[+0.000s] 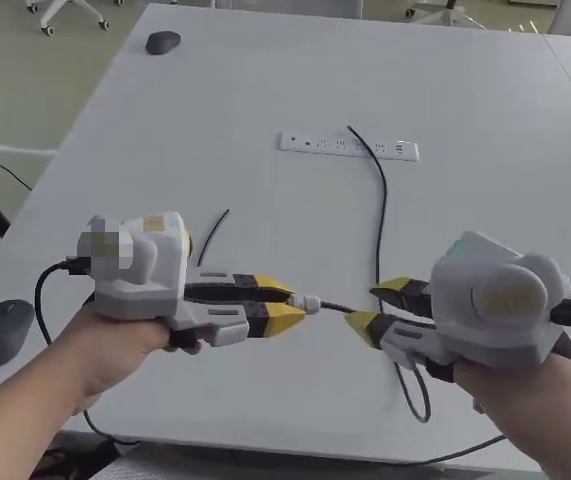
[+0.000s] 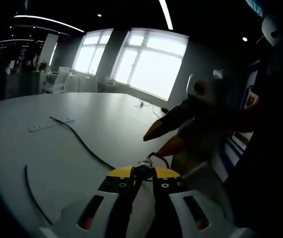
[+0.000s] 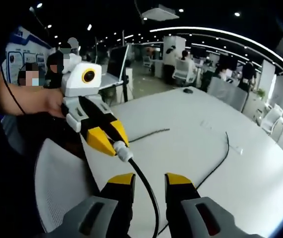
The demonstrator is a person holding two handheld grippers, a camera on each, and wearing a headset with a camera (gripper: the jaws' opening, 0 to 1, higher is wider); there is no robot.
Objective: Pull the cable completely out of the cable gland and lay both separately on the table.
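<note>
A small pale cable gland (image 1: 306, 302) hangs above the table with my left gripper (image 1: 298, 304) shut on it. The black cable (image 1: 380, 215) leaves the gland to the right, passes between the spread fingers of my right gripper (image 1: 373, 305), loops near the front edge, then runs up the table. In the right gripper view the right gripper (image 3: 148, 181) stands open around the cable (image 3: 136, 167) without pinching it, and the gland (image 3: 123, 151) sits in the other gripper's yellow tips. The left gripper view has my left gripper (image 2: 142, 173) clamped on the gland (image 2: 142, 167).
A white power strip (image 1: 348, 146) lies mid-table by the cable's far end. A short loose black cable piece (image 1: 213, 235) lies left of centre. One dark mouse (image 1: 162, 42) rests at the far left, another (image 1: 2, 332) by the near left edge.
</note>
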